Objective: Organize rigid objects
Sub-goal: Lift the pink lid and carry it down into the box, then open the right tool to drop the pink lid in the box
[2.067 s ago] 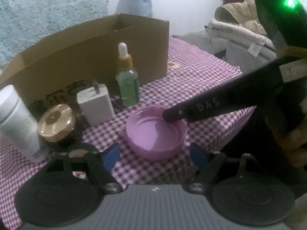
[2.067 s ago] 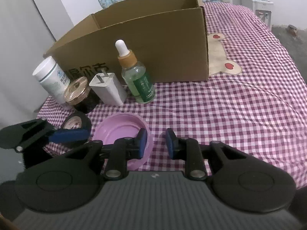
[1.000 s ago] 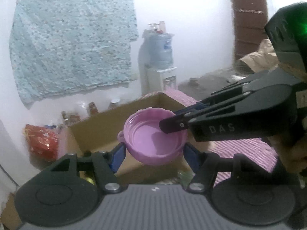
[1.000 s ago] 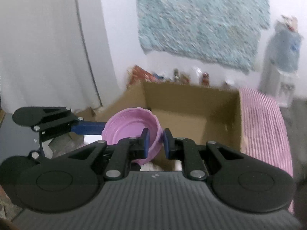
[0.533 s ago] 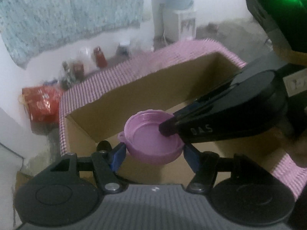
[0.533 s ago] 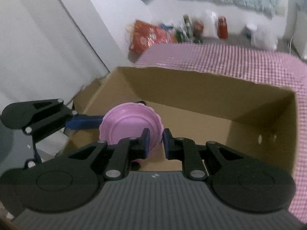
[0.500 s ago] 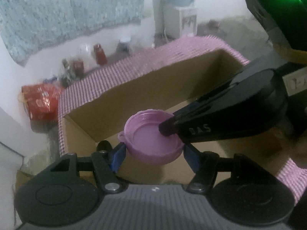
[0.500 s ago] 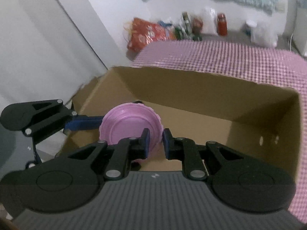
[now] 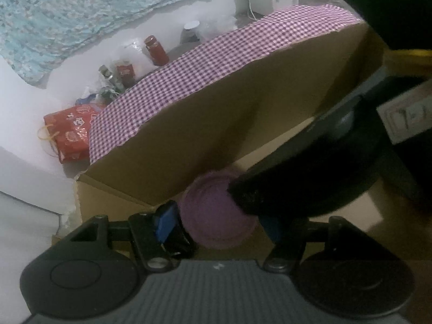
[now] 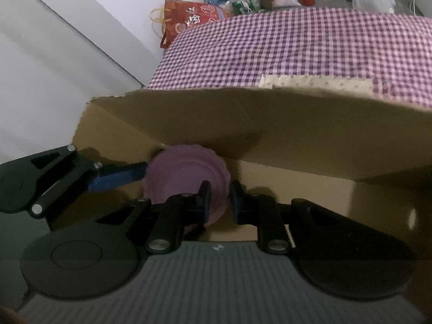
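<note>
Right now your right gripper (image 10: 218, 198) is pinched narrowly on the near rim of the purple lid (image 10: 186, 172), its two blue-tipped fingers closed down to a thin gap with the lid's edge caught between them. That lid sits low inside the cardboard box (image 10: 283, 137), close to the box's back wall and near its left end; whether it touches the box floor you cannot tell from either view, since the interior is dim. Your left gripper (image 9: 217, 222) is spread wide, with one blue pad (image 9: 163, 222) beside the lid's left side and the other on its right, partly hidden behind the dark body of your right tool. From the left wrist view the lid (image 9: 213, 216) lies between those two pads without being squeezed by them, though contact on the hidden side cannot be judged. Beyond the box wall the checked tablecloth (image 10: 297, 48) covers the table, and past its far edge a red bag (image 10: 189, 19) stands on the floor beside several bottles.
</note>
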`<state>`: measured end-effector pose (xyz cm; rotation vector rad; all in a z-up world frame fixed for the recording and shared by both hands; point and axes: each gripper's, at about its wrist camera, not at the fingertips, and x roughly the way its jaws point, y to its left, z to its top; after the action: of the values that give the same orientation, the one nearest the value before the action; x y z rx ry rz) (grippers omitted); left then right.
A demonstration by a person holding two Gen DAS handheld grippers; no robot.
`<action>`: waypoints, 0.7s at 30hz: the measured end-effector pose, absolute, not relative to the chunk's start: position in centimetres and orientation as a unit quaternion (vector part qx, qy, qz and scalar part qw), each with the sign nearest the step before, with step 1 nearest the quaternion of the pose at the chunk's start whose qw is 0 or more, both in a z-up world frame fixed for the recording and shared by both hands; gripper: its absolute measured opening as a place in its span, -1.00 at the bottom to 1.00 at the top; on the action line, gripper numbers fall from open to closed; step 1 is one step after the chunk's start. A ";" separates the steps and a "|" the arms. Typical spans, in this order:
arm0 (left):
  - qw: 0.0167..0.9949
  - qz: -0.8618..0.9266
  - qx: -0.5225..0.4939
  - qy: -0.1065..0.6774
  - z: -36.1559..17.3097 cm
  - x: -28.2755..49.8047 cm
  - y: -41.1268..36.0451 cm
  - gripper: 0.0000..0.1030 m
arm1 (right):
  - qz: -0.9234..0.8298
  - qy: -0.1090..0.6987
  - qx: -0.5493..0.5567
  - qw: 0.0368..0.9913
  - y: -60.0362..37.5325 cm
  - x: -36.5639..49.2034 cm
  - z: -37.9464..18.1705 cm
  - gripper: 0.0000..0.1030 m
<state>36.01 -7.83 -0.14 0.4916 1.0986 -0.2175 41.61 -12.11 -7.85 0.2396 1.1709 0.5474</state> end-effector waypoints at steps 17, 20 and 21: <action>0.876 -0.130 0.161 0.436 9.9 28.2 -5.3 0.57 | 0.287 0.435 0.175 0.835 -18.2 32.9 2.1 -0.25; 0.894 -0.142 0.141 0.400 12.6 24.2 -4.3 0.60 | 0.299 0.390 0.181 0.852 -20.4 27.7 5.0 -0.23; 0.900 -0.147 0.132 0.390 13.2 22.9 -3.9 0.61 | 0.303 0.372 0.181 0.859 -21.1 25.6 5.9 -0.22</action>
<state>22.91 -3.90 13.20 0.2728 0.8064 -0.3034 25.65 -21.13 5.89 0.3799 0.7812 0.6360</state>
